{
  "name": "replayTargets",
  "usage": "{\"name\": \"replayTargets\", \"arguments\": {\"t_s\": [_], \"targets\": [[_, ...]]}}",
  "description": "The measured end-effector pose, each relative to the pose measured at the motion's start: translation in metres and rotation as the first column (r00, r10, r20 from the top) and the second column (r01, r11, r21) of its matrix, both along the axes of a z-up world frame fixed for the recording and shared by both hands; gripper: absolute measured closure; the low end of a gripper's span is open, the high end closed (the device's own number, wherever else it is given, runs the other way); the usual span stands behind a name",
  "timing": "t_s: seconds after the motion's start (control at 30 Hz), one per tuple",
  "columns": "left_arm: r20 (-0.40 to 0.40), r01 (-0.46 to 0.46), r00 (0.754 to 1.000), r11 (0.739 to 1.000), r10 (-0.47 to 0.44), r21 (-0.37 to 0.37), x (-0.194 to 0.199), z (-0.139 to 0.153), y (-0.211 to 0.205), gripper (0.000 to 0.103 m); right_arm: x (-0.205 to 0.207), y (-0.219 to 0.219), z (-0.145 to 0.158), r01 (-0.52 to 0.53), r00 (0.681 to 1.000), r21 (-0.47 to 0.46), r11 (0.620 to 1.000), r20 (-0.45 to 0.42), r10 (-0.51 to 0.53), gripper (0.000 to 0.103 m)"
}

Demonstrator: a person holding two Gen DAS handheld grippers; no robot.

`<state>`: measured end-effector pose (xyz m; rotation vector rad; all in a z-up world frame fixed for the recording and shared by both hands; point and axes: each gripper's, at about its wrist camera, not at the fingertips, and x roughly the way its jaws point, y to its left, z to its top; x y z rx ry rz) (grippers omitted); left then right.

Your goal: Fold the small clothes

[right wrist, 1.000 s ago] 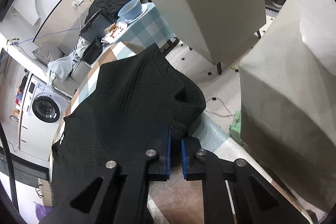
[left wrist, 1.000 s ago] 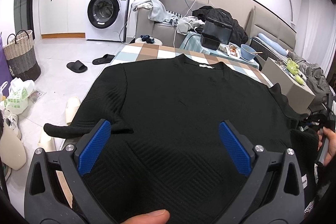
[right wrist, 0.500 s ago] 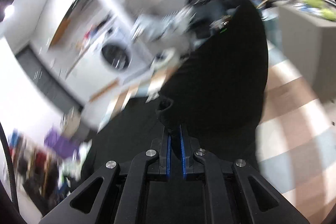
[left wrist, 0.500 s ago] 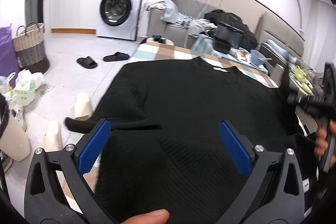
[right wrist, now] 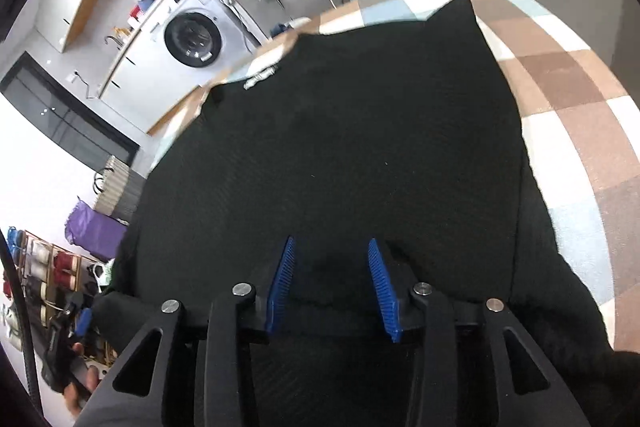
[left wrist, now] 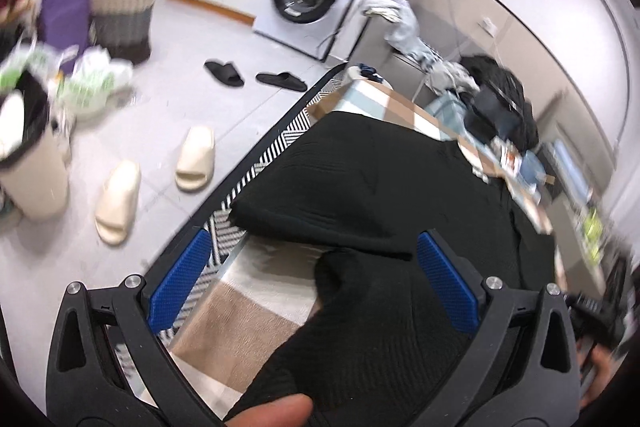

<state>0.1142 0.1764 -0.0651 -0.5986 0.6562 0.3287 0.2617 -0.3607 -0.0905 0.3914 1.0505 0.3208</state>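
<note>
A table covered in a checked cloth of brown, white and pale blue squares carries a black, textured knit sweater. The sweater lies spread across most of the cloth, its neckline with a small white label toward the far edge. In the left wrist view one sleeve is folded across the near corner, and a black-and-white zigzag strip runs along the table's side.
</note>
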Motion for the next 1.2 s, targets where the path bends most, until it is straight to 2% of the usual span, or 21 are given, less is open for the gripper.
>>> {"name": "replayTargets", "arguments": {"t_s": [0.07, 0.13, 0.27, 0.33, 0.37, 0.43, 0.5, 0.6, 0.67, 0.73, 0.8, 0.83, 0.9, 0.97, 1.0, 1.03, 1.07, 1.1, 1.2], "targets": [[0.01, -0.017, 1.0, 0.996, 0.018, -0.086, -0.008, -0.007, 0.017, 0.006, -0.004, -0.004, 0.007, 0.003, 1.0, 0.006, 1.0, 0.017, -0.003, 0.051], [0.011, -0.031, 0.999, 0.984, 0.033, -0.175, -0.012, -0.016, 0.032, 0.021, -0.009, -0.006, 0.011, 0.002, 0.999, 0.01, 1.0, 0.032, -0.003, 0.051], [0.012, -0.061, 0.998, 0.951, 0.068, -0.303, -0.01, -0.034, 0.053, 0.027, -0.021, -0.009, 0.02, 0.004, 0.998, 0.023, 1.0, 0.055, -0.005, 0.049], [-0.029, -0.102, 0.995, 0.94, 0.098, -0.326, -0.003, -0.044, 0.061, 0.046, -0.024, -0.011, 0.022, 0.01, 0.998, 0.026, 1.0, 0.061, -0.012, 0.049], [-0.041, -0.109, 0.994, 0.941, 0.101, -0.322, 0.001, -0.047, 0.064, 0.052, -0.027, -0.013, 0.023, 0.017, 0.998, 0.029, 0.999, 0.066, -0.019, 0.049], [-0.063, -0.132, 0.991, 0.945, 0.119, -0.3, 0.01, -0.052, 0.067, 0.085, -0.027, -0.011, 0.022, 0.023, 0.997, 0.039, 0.999, 0.068, -0.026, 0.049], [-0.062, -0.135, 0.991, 0.952, 0.123, -0.275, 0.018, -0.05, 0.067, 0.098, -0.032, -0.014, 0.022, 0.04, 0.996, 0.046, 0.998, 0.072, -0.044, 0.049], [-0.028, -0.119, 0.993, 0.979, 0.116, -0.164, 0.045, -0.024, 0.046, 0.099, -0.039, -0.02, 0.024, 0.063, 0.994, 0.053, 0.997, 0.08, -0.068, 0.049], [0.015, -0.066, 0.998, 0.996, 0.067, -0.055, 0.062, 0.001, 0.026, 0.099, -0.046, -0.025, 0.025, 0.074, 0.993, 0.063, 0.995, 0.088, -0.079, 0.049], [0.069, 0.016, 0.997, 0.999, -0.018, 0.035, 0.084, 0.033, -0.004, 0.099, -0.05, -0.03, 0.027, 0.089, 0.991, 0.069, 0.994, 0.094, -0.095, 0.049], [0.113, 0.127, 0.984, 0.987, -0.138, 0.102, 0.102, 0.055, -0.038, 0.099, -0.055, -0.036, 0.028, 0.104, 0.989, 0.079, 0.991, 0.097, -0.111, 0.049], [0.128, 0.203, 0.967, 0.971, -0.22, 0.128, 0.11, 0.064, -0.059, 0.099, -0.058, -0.041, 0.029, 0.114, 0.988, 0.085, 0.99, 0.099, -0.123, 0.049], [0.131, 0.385, 0.905, 0.91, -0.405, 0.153, 0.128, 0.072, -0.108, 0.097, -0.061, -0.049, 0.031, 0.135, 0.984, 0.092, 0.987, 0.103, -0.144, 0.049], [0.078, 0.499, 0.854, 0.853, -0.514, 0.153, 0.139, 0.066, -0.143, 0.089, -0.064, -0.056, 0.032, 0.149, 0.981, 0.097, 0.984, 0.108, -0.159, 0.048], [0.046, 0.543, 0.832, 0.828, -0.553, 0.138, 0.142, 0.058, -0.157, 0.072, -0.065, -0.059, 0.033, 0.153, 0.98, 0.099, 0.983, 0.11, -0.164, 0.047], [0.026, 0.56, 0.823, 0.819, -0.567, 0.128, 0.142, 0.052, -0.164, 0.049, -0.067, -0.062, 0.034, 0.158, 0.979, 0.1, 0.982, 0.112, -0.169, 0.046], [0.015, 0.553, 0.829, 0.823, -0.559, 0.127, 0.14, 0.047, -0.167, 0.042, -0.068, -0.065, 0.035, 0.161, 0.979, 0.099, 0.982, 0.113, -0.172, 0.046], [0.012, 0.54, 0.838, 0.831, -0.546, 0.132, 0.136, 0.044, -0.17, 0.039, -0.068, -0.066, 0.035, 0.164, 0.978, 0.098, 0.982, 0.114, -0.175, 0.046], [-0.003, 0.507, 0.86, 0.854, -0.51, 0.117, 0.126, 0.038, -0.159, 0.039, -0.071, -0.072, 0.038, 0.168, 0.976, 0.089, 0.982, 0.122, -0.179, 0.043]]}}
